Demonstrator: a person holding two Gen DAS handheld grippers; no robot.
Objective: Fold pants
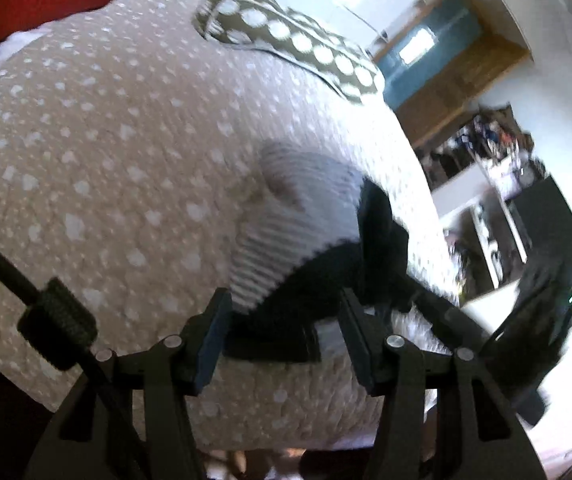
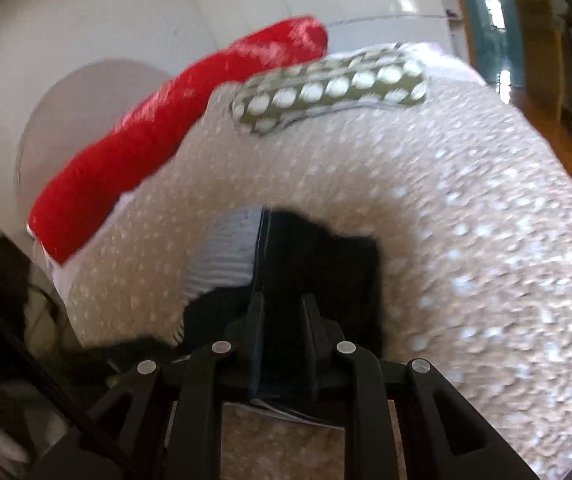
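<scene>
The pants (image 1: 306, 208) lie on a beige speckled bedspread (image 1: 106, 140); one part is grey-and-white striped, the other black. My left gripper (image 1: 284, 300) hovers over their near edge, half open. Black fabric lies between its fingers, with a gap showing at the right pad. The right gripper's blurred fingers (image 1: 382, 232) reach in onto the black part from the right. In the right wrist view the right gripper (image 2: 283, 308) has its jaws drawn close on the black pants (image 2: 326, 264), and a folded edge shows between the pads. The striped part (image 2: 222, 256) lies to the left.
An olive pillow with white dots (image 1: 286, 36) (image 2: 326, 88) lies at the far end of the bed. A red blanket (image 2: 174, 120) runs along the bed's left side. Wooden flooring, a door frame and cluttered shelves (image 1: 486, 148) are on the right. A black cable (image 1: 2, 268) hangs near the left gripper.
</scene>
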